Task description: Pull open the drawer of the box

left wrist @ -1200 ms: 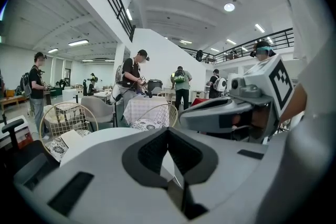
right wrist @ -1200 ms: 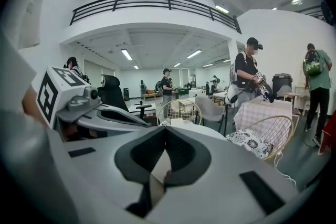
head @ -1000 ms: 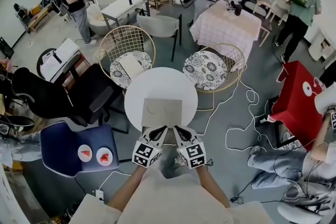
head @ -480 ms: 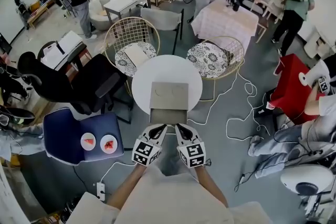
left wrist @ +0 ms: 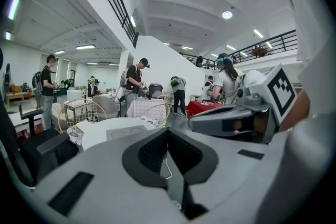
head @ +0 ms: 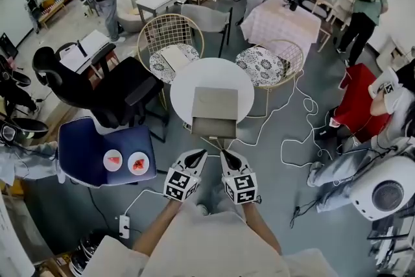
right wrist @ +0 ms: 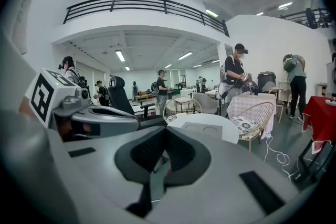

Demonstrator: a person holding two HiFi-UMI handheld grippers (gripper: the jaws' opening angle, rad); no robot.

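Observation:
A flat grey box [head: 214,102] lies on the near half of a round white table [head: 194,74]. A darker band [head: 213,128] runs along its near side and reaches past the table's rim; whether this is the drawer pulled out I cannot tell. My left gripper [head: 200,153] and right gripper [head: 225,153] hang side by side a short way before the box, both shut and empty, touching nothing. The left gripper view looks over its closed tips [left wrist: 168,129] at the box [left wrist: 128,132] on the table [left wrist: 94,135]. The right gripper view shows the box [right wrist: 202,129] beyond its tips [right wrist: 165,131].
Two wire chairs with patterned cushions [head: 170,42] [head: 269,65] stand behind the table. A black office chair [head: 110,91] and a blue seat with two plates [head: 104,162] are at the left. White cables [head: 292,139] trail over the floor at the right. Several people stand around.
The grippers were at the box's near edge a second ago; now they and the view have drawn back from the table. The darker band at the box's near side has come into sight.

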